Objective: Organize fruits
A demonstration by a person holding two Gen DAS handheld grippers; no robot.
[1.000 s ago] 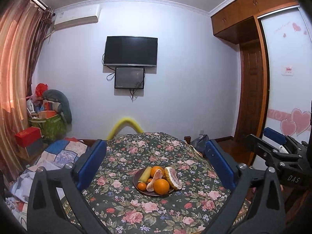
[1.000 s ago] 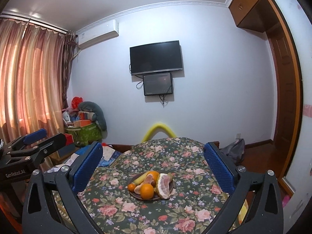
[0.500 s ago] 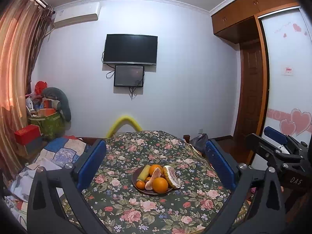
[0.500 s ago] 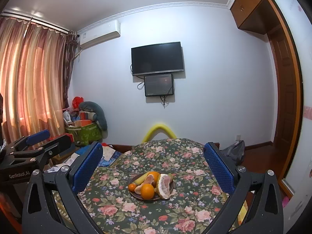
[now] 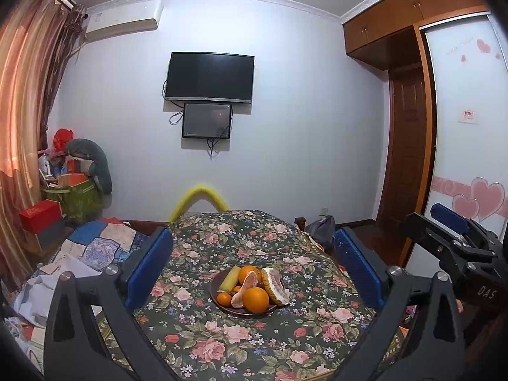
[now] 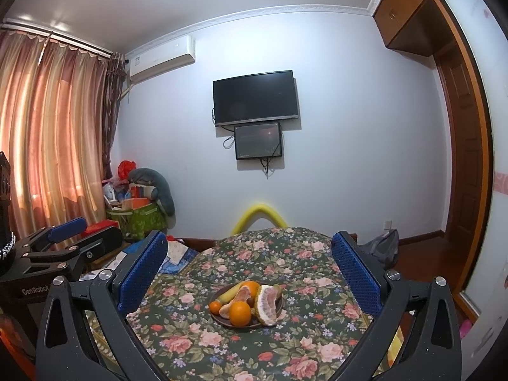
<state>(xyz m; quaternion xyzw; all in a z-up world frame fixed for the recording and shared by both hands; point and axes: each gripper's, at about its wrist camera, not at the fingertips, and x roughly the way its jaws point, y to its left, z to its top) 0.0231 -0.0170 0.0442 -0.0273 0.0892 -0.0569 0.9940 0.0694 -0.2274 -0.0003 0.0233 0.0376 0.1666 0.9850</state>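
Left wrist view: the left gripper [image 5: 252,262] is spread wide and holds nothing, its blue pads framing a dark plate [image 5: 216,285] of fruit that sits near the middle of the flowered tablecloth [image 5: 222,343]. On the plate lie a big orange [image 5: 256,299] at the near edge, a small orange [image 5: 224,298] to its left, a peeled wedge [image 5: 245,288] between them, a yellow-green banana [image 5: 231,277] at the far left and a split pomelo [image 5: 275,285] on the right. The right gripper [image 5: 444,231] shows at the right edge, well apart from the plate.

Right wrist view: the right gripper [image 6: 249,262] is likewise wide apart and empty, aimed at the same plate [image 6: 279,306], with the big orange [image 6: 240,313] nearest and the pomelo [image 6: 268,304] to its right. The left gripper [image 6: 63,241] sits at the left edge; its jaws look parted there.

Risk, as I judge it: the fruit is heaped and touching, so a pad pushed in beside the round orange could roll it off the plate and across the cloth, and a hard squeeze could crush the soft pomelo flesh.

Against the frames of a second ago, the plate looks slightly larger and higher in the left view, so that gripper has eased closer; the right view has hardly changed. The fruit has not moved.
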